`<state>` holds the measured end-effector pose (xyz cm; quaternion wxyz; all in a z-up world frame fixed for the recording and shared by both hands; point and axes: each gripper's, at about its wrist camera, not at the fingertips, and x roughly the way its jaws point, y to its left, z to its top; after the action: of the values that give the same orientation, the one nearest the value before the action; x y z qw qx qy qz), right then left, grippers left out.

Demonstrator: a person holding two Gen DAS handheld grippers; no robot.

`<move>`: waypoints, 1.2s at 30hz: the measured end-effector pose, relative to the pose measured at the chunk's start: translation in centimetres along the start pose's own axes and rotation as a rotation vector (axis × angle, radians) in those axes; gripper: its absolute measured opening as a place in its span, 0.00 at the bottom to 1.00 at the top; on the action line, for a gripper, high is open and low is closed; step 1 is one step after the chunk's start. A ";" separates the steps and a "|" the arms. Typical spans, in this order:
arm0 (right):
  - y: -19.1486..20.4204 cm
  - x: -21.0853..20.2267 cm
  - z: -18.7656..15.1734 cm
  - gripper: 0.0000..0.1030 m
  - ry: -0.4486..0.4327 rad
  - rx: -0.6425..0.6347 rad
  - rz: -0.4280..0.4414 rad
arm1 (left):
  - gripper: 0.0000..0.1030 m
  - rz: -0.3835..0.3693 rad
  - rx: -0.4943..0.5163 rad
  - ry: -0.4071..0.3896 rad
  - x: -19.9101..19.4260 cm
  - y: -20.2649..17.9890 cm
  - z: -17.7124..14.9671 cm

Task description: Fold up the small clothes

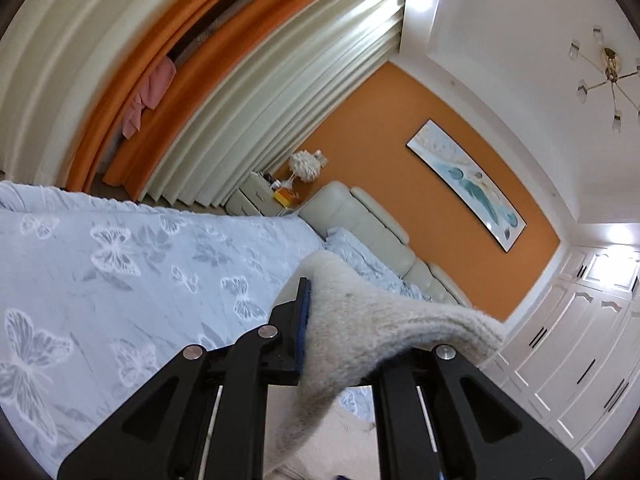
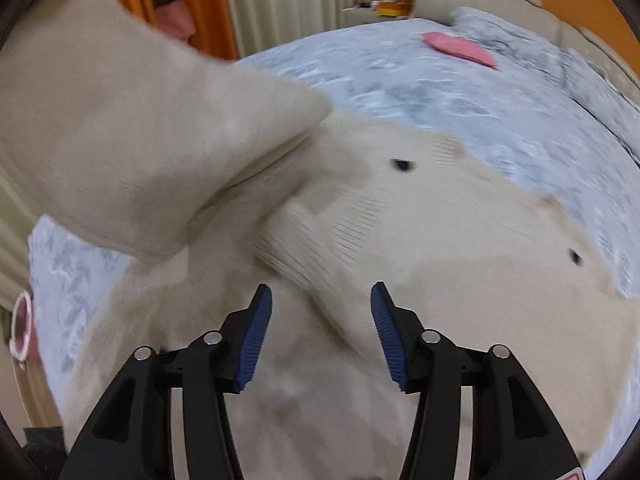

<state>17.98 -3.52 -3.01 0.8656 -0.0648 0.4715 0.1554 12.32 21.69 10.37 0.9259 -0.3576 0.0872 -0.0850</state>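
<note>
A cream knit garment (image 2: 420, 240) with black buttons (image 2: 402, 165) lies spread on the light blue butterfly bedcover (image 2: 440, 100). My right gripper (image 2: 320, 292) hovers just above its ribbed fold, pointing down; it is open, and nothing sits between its blue pads (image 2: 256, 336). One part of the garment (image 2: 140, 140) is lifted high at the left of the right wrist view. In the left wrist view my left gripper (image 1: 320, 292) is shut on that cream knit cloth (image 1: 380, 328), which drapes over and hides the right finger. It is held above the bedcover (image 1: 120, 260).
A flat pink item (image 2: 460, 48) lies on the bed near the pillows. The cream headboard (image 1: 360, 216), a nightstand (image 1: 256, 196) with a lamp, orange and cream curtains (image 1: 200, 80) and white wardrobe doors (image 1: 580, 340) surround the bed. A pink-rimmed object (image 2: 20, 328) sits at the left bed edge.
</note>
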 end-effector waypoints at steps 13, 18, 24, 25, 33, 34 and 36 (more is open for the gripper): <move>-4.1 0.8 -0.3 0.15 0.040 0.331 0.283 | 0.08 -0.080 0.019 0.128 2.0 -2.7 -3.3; -11.5 -6.6 -5.1 0.32 -0.121 0.554 0.242 | 0.08 -0.130 0.077 0.232 3.8 -6.1 -7.2; -18.9 -11.3 -12.2 0.46 -0.220 0.816 0.269 | 0.62 -0.180 0.161 0.522 7.7 -11.0 -17.6; -19.5 -11.2 -13.1 0.48 -0.210 0.851 0.289 | 0.80 -0.124 0.186 0.608 8.5 -11.1 -20.0; -22.0 -8.8 -14.1 0.59 -0.203 0.967 0.431 | 0.80 -0.038 0.260 0.702 7.6 -11.6 -24.2; -22.0 -8.4 -13.8 0.62 -0.193 0.967 0.427 | 0.81 -0.027 0.271 0.684 7.5 -11.3 -23.8; -21.7 -7.6 -13.5 0.62 -0.143 0.963 0.395 | 0.81 -0.006 0.263 0.669 7.6 -10.7 -23.2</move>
<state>10.53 -29.03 -4.78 0.7816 0.4414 0.4323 0.0854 13.49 -2.82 -0.08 0.8840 -0.1880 0.3725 -0.2107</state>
